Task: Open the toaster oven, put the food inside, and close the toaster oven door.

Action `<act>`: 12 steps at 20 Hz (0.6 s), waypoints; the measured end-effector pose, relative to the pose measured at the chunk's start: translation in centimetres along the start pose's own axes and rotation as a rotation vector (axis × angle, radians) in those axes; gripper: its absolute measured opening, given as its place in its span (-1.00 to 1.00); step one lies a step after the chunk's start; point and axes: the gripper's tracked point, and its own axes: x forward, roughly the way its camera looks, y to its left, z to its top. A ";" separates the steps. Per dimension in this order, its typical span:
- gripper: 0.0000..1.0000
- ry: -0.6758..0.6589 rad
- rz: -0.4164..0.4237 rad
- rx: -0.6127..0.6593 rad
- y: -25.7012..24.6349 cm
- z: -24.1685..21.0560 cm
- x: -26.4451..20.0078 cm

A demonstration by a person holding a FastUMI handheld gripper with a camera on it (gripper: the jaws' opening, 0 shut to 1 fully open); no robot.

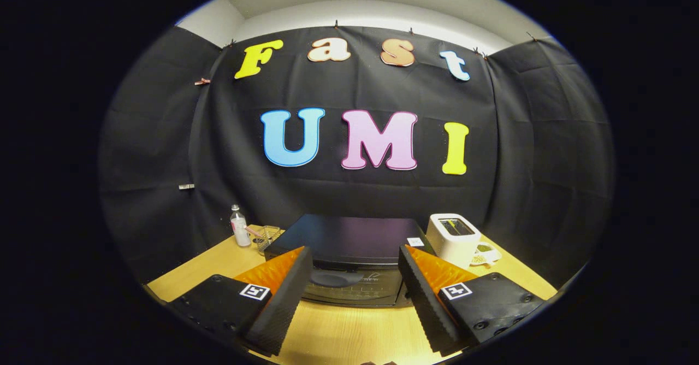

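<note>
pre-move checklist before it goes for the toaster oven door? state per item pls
1. Gripper open, nothing between the fingers: ok.
2. Toaster oven just ahead, centred between the fingers: ok.
3. Door shut, ready to be opened: ok, glass front looks closed.
4. Door handle located: cannot tell, front partly hidden by the fingers.
5. Table in front of the door free for it to swing down: ok.
6. Food to load identified: cannot tell; a small dish sits by the white toaster, contents unclear.
</note>
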 end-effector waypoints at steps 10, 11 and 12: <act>0.95 0.151 -0.018 -0.014 1.9 -5.1 6.6; 0.95 0.166 -0.020 -0.025 2.3 -5.6 7.2; 0.95 0.181 -0.017 -0.035 2.5 -6.3 8.0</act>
